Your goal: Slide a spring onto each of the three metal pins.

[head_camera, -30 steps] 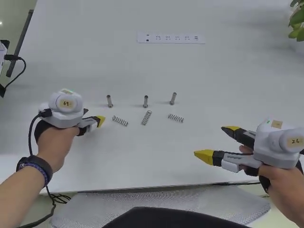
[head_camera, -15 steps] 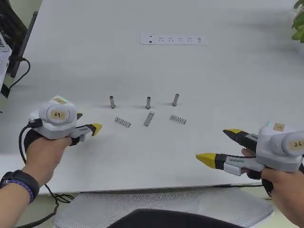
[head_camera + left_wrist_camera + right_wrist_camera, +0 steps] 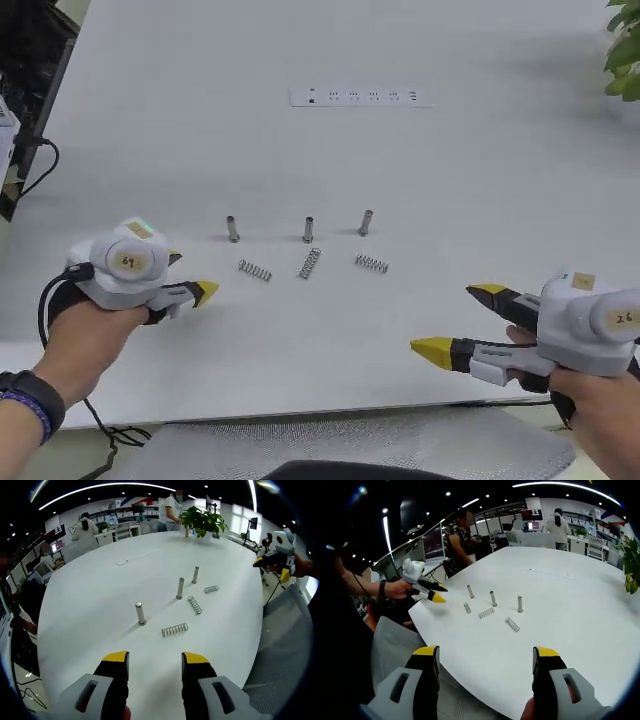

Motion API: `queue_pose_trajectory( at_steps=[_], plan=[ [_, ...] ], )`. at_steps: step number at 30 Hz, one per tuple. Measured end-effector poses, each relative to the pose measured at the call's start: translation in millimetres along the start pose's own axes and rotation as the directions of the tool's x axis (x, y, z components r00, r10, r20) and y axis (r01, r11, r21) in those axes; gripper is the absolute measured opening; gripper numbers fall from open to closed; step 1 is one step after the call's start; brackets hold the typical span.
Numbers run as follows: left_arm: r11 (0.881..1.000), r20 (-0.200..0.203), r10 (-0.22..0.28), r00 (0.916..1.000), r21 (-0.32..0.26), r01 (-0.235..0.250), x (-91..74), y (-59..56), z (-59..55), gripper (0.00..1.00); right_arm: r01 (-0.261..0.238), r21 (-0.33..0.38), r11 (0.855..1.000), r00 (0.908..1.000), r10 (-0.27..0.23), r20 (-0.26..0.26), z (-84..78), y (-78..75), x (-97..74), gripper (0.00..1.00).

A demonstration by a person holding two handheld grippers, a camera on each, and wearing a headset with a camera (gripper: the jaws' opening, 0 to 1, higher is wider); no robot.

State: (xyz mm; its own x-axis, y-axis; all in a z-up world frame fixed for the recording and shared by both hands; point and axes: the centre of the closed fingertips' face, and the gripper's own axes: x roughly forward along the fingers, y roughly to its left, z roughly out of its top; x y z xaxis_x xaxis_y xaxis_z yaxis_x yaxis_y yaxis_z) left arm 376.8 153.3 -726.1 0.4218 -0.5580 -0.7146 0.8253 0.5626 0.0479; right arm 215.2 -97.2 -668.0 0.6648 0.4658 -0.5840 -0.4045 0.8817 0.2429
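The left gripper (image 3: 155, 657) is hovering open and empty, apparently lining up on the spring (image 3: 174, 629) just ahead, metal pins (image 3: 140, 614) standing beyond, while the right gripper (image 3: 460, 320) is idling open, well apart.

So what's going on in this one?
A person holds a two-jaw gripper in each hand over a white table. Three metal pins stand upright in a row, all bare, and three springs lie loose on the table just in front of them. The left gripper and the right gripper are both open and empty, short of the parts. No spring is on a pin yet.
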Motion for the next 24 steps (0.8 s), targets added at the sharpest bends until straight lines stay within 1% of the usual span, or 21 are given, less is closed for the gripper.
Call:
queue_pose_trajectory(
  at_steps=[4, 12, 17, 21, 24],
  plan=[
    [0.999, -0.012, -0.031, 0.9994, 0.041, 0.032, 4.8, -5.1, 2.8, 0.36, -0.001, 0.000, 1.000, 1.0000, 0.001, -0.001, -0.2, -0.7, 0.4, 0.76],
    [0.992, -0.027, -0.062, 0.9977, 0.108, 0.064, 11.8, -9.4, 8.7, 0.36, -0.007, 0.001, 1.000, 1.0000, 0.007, -0.005, -1.3, 0.4, 2.3, 0.76],
    [0.980, -0.057, -0.082, 0.9950, 0.179, 0.091, 18.6, -13.9, 8.5, 0.35, -0.008, -0.004, 1.000, 0.9999, 0.007, -0.012, -2.7, -0.7, 2.8, 0.76],
    [0.973, -0.066, -0.094, 0.9934, 0.206, 0.106, 22.8, -16.0, 11.0, 0.35, -0.005, -0.001, 1.000, 0.9999, 0.005, -0.011, -2.5, -1.8, 1.8, 0.76],
    [0.964, -0.076, -0.107, 0.9913, 0.237, 0.123, 27.3, -18.8, 13.0, 0.35, -0.003, 0.000, 1.000, 0.9999, 0.003, -0.010, -2.6, -2.7, 1.2, 0.76]
  ],
)
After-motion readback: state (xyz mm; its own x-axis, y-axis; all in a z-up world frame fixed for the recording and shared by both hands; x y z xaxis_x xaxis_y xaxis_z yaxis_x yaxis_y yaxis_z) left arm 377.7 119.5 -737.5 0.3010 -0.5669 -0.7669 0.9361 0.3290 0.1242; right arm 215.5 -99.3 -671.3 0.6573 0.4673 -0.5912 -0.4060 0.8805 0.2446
